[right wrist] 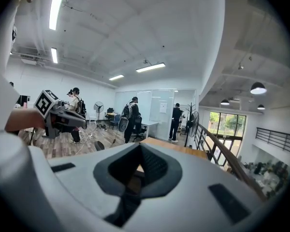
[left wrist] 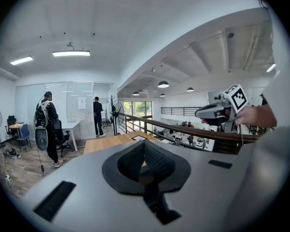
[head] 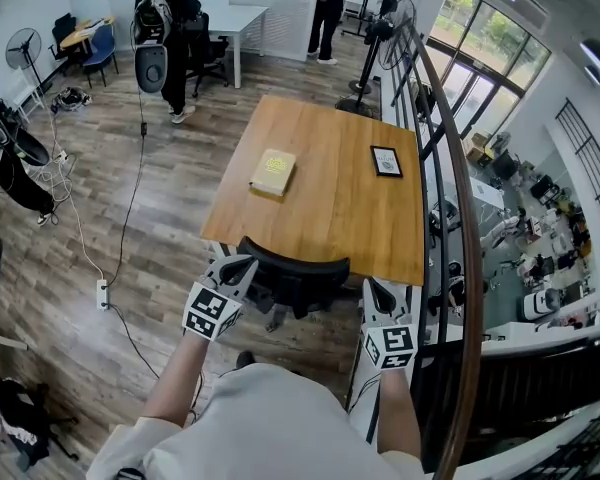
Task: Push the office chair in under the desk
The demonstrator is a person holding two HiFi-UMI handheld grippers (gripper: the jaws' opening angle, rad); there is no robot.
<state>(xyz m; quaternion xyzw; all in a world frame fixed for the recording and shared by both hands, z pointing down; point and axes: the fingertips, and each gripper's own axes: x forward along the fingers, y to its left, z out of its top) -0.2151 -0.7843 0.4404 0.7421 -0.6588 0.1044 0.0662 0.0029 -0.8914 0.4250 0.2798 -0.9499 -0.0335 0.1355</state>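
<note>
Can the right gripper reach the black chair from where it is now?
Probably yes. The right gripper sits close beside the black back of the office chair, and the head view shows nothing between them.

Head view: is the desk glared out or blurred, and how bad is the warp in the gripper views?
Head view: desk evenly lit, sharp, no glare; railing bows from fisheye. Left gripper view: black round vignette, desk only a sliver. Right gripper view: same vignette, ceiling lights blown bright.

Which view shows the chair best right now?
Head view: the back of the chair shows from above, at the near edge of the desk. Both gripper views show the desk top past their jaws, but no clear chair.
</note>
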